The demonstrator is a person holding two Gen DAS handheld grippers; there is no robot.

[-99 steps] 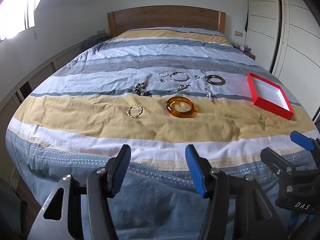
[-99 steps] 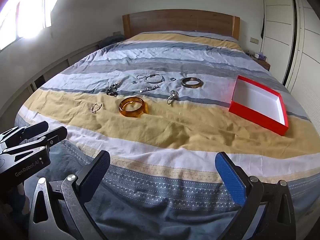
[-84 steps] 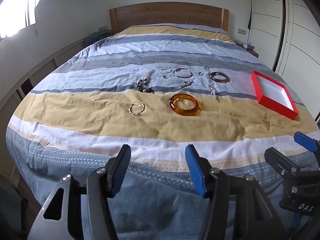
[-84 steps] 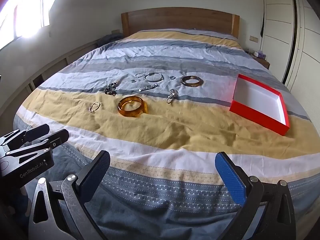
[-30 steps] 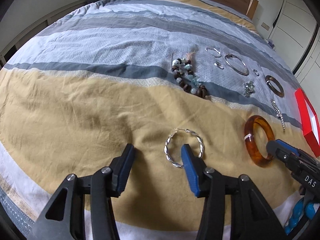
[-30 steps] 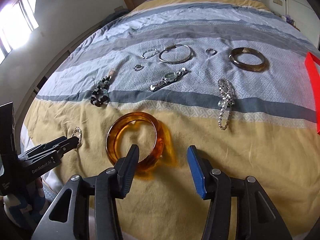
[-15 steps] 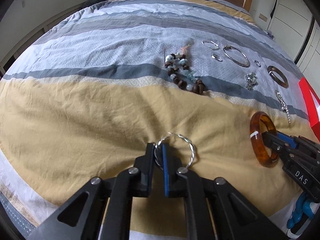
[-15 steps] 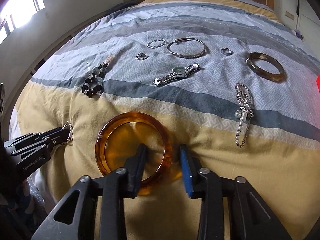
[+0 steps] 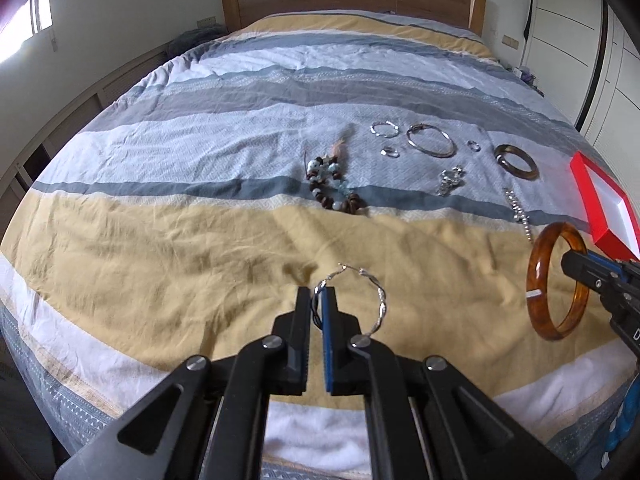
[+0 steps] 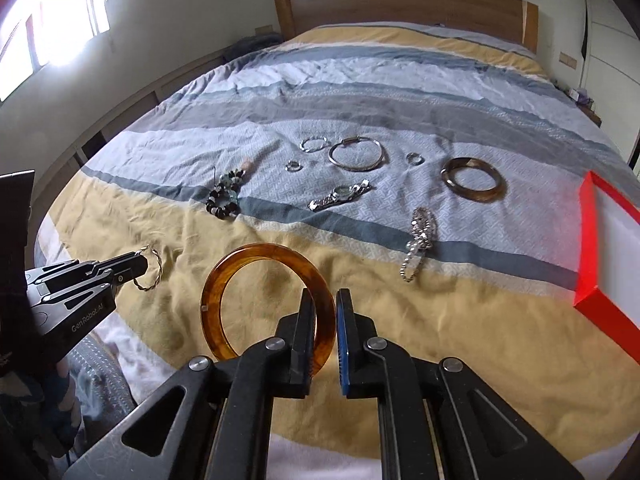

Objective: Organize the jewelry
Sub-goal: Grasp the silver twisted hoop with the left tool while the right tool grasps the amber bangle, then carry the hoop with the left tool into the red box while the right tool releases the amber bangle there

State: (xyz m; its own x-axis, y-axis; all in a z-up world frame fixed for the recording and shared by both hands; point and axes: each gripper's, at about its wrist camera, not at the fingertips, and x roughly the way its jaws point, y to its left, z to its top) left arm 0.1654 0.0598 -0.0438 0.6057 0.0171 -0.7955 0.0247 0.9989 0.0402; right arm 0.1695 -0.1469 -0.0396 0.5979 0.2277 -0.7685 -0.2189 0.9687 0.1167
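The left hand-held gripper (image 9: 319,307) has just clamped onto the silver twisted hoop (image 9: 374,304), lifted off the bed (image 9: 160,248). The right hand-held gripper (image 10: 325,312) has just closed, pinching the amber bangle (image 10: 256,268). Only the right view shows the red box's (image 10: 588,240) white inside clearly, far right.

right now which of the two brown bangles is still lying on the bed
The darker brown bangle near the red box; the translucent amber bangle is clamped in the right gripper.
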